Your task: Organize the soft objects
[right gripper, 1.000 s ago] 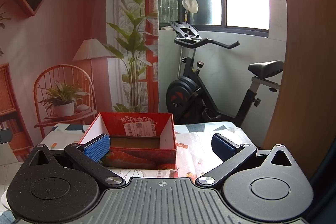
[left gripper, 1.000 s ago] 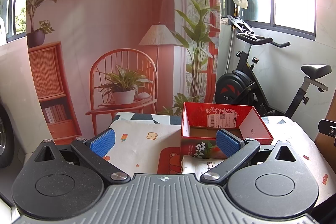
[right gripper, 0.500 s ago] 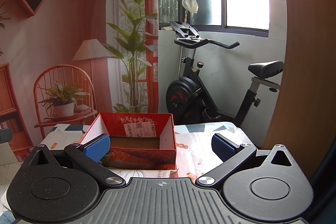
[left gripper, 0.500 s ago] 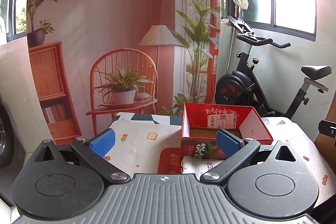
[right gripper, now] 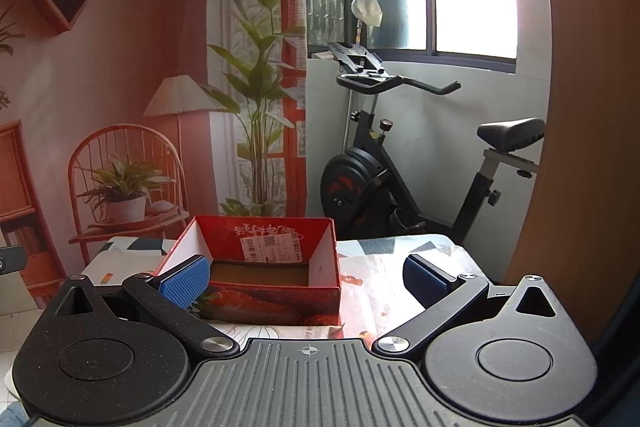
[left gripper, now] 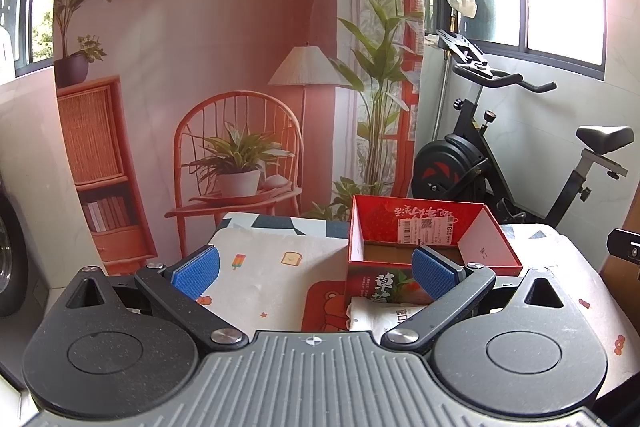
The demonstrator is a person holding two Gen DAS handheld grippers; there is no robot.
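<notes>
Soft objects: none clearly in view yet, apart from a white printed wrap or packet [left gripper: 384, 315] lying just in front of the red box [left gripper: 424, 251], partly hidden by the left gripper [left gripper: 316, 275]; can't tell what it is. Left gripper fingers [left gripper: 196, 271] are spread wide w/ nothing between them, hovering above the counter [left gripper: 260, 267]. Right gripper [right gripper: 304, 279] same: fingers [right gripper: 186, 283] spread, empty, pointed at the box.

Vs. a second ago, nothing has shifted in either view; both grippers hold the same pose and the box sits where it was. Judgement: task is at its start or in a pause, no pick under way, box interior looks bare (brown bottom showing).

Around: box is open-topped, on a patterned cloth w/ toast and bear prints covering the counter. Behind it a printed backdrop [left gripper: 240, 107] w/ chair, lamp and plants, an exercise bike [right gripper: 400, 167] by the window, wooden panel far right.

In the way: not much. The box's near wall stands between the fingers and its inside, so prob. anything goes in from above.
</notes>
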